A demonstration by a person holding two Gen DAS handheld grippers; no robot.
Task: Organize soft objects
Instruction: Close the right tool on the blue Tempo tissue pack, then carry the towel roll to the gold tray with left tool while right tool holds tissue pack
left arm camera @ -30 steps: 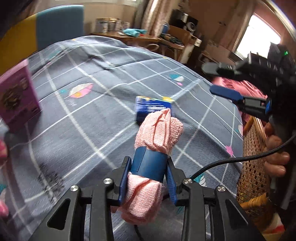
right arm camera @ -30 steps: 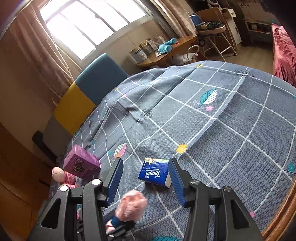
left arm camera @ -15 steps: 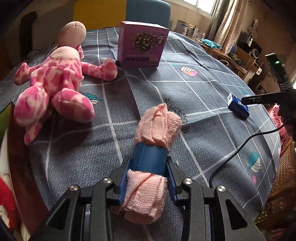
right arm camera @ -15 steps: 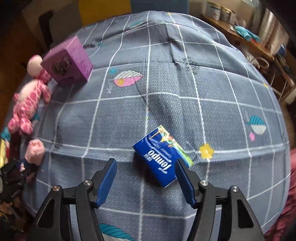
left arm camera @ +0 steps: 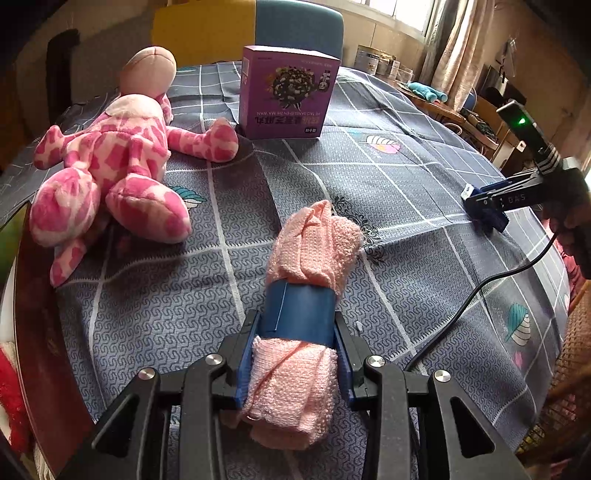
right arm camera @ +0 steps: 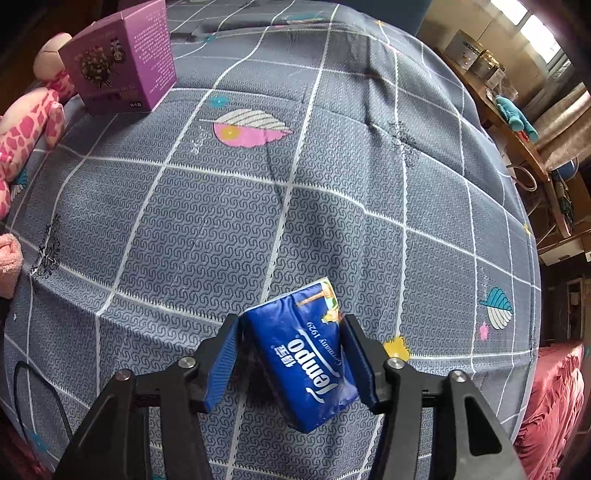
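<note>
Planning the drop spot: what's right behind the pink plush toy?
Behind the pink plush toy stands a purple box beside its arm, on the grey bedspread. Anything under the toy's body is hidden.

Soft daylight from the bright, washed-out far windows [left arm camera: 402, 11] lights the grey checked patterned bedspread [right arm camera: 295, 206] evenly with faint shadows, both views sharp at centre, strongly bent and dark-vignetted at the fisheye edges
</note>
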